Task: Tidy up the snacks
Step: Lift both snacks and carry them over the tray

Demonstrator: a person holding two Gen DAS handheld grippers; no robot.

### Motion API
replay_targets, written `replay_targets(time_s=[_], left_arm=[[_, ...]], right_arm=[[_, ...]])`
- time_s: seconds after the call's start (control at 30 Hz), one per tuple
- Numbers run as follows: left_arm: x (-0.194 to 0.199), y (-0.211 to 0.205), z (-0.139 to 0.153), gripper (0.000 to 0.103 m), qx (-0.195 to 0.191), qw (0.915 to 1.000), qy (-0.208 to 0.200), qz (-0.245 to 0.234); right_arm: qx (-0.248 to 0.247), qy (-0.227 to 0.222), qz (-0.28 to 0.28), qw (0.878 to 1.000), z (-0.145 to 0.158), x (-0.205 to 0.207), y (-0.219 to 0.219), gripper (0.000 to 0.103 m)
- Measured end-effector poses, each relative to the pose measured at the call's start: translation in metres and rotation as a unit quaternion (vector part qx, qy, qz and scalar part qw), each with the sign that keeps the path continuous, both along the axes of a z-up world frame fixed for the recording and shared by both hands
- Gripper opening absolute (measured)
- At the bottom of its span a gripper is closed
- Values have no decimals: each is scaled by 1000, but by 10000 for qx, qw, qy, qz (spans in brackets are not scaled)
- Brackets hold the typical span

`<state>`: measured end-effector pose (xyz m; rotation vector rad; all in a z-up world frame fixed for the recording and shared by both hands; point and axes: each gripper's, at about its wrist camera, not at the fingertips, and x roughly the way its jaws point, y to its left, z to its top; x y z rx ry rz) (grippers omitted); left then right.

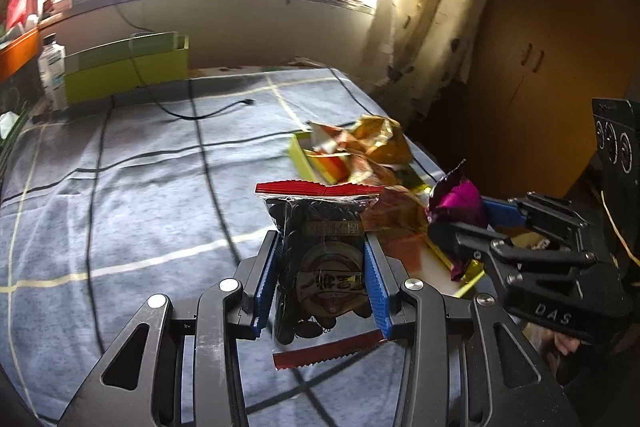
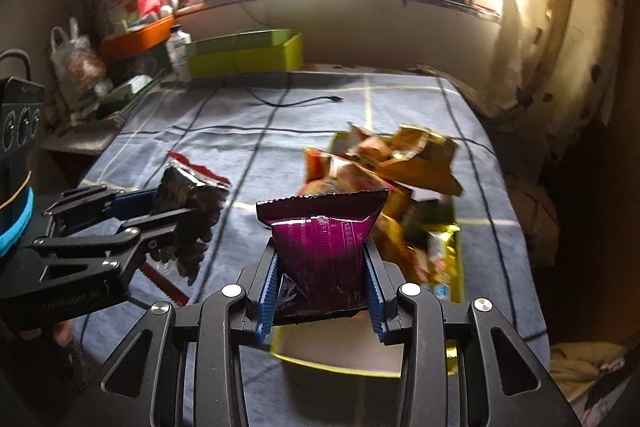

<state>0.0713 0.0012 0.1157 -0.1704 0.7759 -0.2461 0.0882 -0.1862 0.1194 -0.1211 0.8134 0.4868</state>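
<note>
Nearest, the left gripper has its blue pads pinched partway in on a clear packet of dark snacks with red serrated ends, held upright above the bedspread. Just to its right the right gripper is clamped narrowly on a purple foil packet, standing up between its fingers. The two tools hang side by side, near but not touching.

Below and ahead of the purple packet sits the yellow-green box, bare at its near end and heaped farther in with orange and gold snack bags that rise above its rim. The box lies close to the bed's right edge; past that edge the room drops into shadow by a spotted curtain.

Left of the box the blue checked bedspread lies wide and flat, with only a black cable crossing its far part.

At the far edge, under the bright window, stands a second green box, a white bottle beside it, and clutter on a side table at the left.
</note>
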Motion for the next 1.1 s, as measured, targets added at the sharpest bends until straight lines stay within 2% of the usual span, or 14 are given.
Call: replay_targets(time_s=[0.53, 0.83, 1.1], left_arm=[[10, -67, -19, 42, 114, 9976, 205, -648], [21, -93, -41, 42, 252, 9953, 410, -845], [26, -98, -54, 42, 334, 9944, 575, -817]], right_arm=[[-114, 181, -736, 9971, -27, 8, -65, 36], [-200, 345, -883, 9953, -51, 19, -76, 36], [-181, 368, -839, 9956, -59, 24, -75, 36]])
